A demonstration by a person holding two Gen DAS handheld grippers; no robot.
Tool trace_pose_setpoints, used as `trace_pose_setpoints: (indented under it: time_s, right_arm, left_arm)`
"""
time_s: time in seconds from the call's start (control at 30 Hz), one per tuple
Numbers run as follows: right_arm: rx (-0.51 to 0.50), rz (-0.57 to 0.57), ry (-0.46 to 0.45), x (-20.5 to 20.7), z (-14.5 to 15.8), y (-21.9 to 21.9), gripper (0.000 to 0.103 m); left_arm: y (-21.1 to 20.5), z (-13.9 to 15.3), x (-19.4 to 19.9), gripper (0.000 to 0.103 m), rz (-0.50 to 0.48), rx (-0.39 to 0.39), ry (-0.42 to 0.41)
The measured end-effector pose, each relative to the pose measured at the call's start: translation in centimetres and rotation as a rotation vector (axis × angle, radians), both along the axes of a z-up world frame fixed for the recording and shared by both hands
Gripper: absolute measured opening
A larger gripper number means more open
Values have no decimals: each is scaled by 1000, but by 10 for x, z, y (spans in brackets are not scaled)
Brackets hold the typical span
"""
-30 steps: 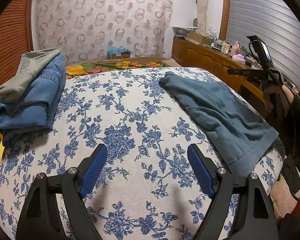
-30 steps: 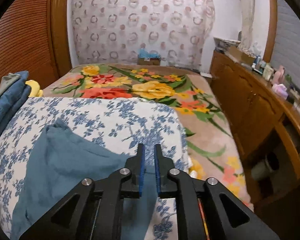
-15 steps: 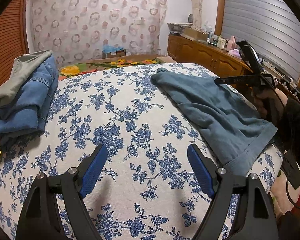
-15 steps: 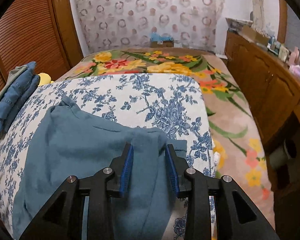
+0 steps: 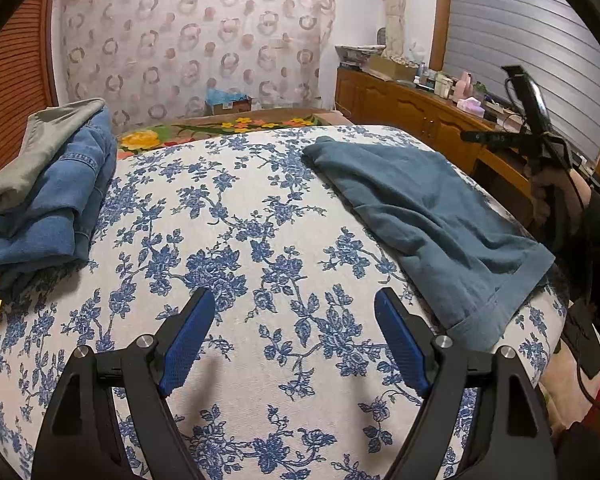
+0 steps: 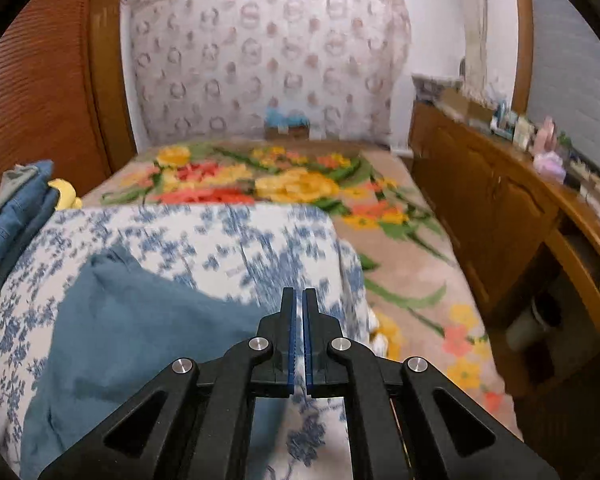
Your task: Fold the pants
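The bed's blue-flowered cover (image 5: 236, 240) carries teal pants (image 5: 428, 216) spread flat at two o'clock and a stack of folded clothes (image 5: 48, 200) at ten o'clock.

Soft, even indoor light fills both fisheye views, with black vignetting curving around every corner. The left-wrist picture is sharp, faint shadows falling beneath the black left gripper with blue pads (image 5: 294, 336) onto the blue-and-white floral bedcover (image 5: 236, 240). The right-wrist picture is smeared by motion blur, strongest across the bedcover and the orange-and-yellow flowered blanket (image 6: 300, 188) at centre.
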State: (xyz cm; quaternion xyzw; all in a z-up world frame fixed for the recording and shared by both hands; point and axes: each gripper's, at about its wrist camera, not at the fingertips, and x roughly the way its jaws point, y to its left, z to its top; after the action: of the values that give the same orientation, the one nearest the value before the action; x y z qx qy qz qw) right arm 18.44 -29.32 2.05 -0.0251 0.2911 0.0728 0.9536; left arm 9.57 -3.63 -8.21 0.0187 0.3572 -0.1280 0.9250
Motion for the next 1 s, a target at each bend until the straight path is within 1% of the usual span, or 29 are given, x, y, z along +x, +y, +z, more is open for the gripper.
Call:
trace_pose_setpoints:
  time_s: [0.07,0.13,0.17,0.2,0.23,0.27,0.3,0.4,0.57,0.7,0.73,0.77,0.8,0.87,0.93,1.0]
  right_arm:
    - [-19,-13,17,4,-6,-3,3]
    - [21,10,28,6,-9,-6,3]
    - [46,22,37,9,-10,-6,5]
    - [62,31,44,12,-12,-6,12]
    - [71,41,49,15,-13,-6,15]
    - [76,53,49,16,-13,-4,21]
    - [82,68,51,18,-12,-4,24]
    - [97,98,65,23,-14,-6,25]
    - [122,136,127,37,-18,-9,25]
    - [111,129,168,47,-19,-13,25]
    - [114,124,165,48,-17,-15,23]
    - [125,122,159,47,-15,-18,10]
    - [140,130,154,46,-14,-20,6]
    - [148,143,127,42,-10,-24,4]
    - [136,139,81,35,-6,-28,3]
    - [125,107,31,24,-2,-30,3]
  left_arm:
    - [-2,1,0,83,-6,1,-2]
    - [-5,1,0,83,-13,4,-3]
    - [-7,2,1,83,-16,7,-2]
    - [-10,2,3,83,-21,8,-3]
    - [-12,4,6,83,-26,7,-3]
    - [-16,5,9,83,-32,7,-5]
    - [-21,8,14,83,-39,10,-7]
    - [-35,14,22,83,-66,7,-16]
    - [-63,14,30,83,-126,-7,0]
    - [-80,2,33,83,-148,21,34]
    - [-83,-2,33,83,-152,29,44]
    - [-84,-5,33,83,-151,38,52]
    - [-86,-7,33,83,-150,44,57]
    - [-87,-12,32,83,-150,52,68]
    - [-88,-15,31,83,-149,61,75]
    - [-89,-17,31,83,-148,70,79]
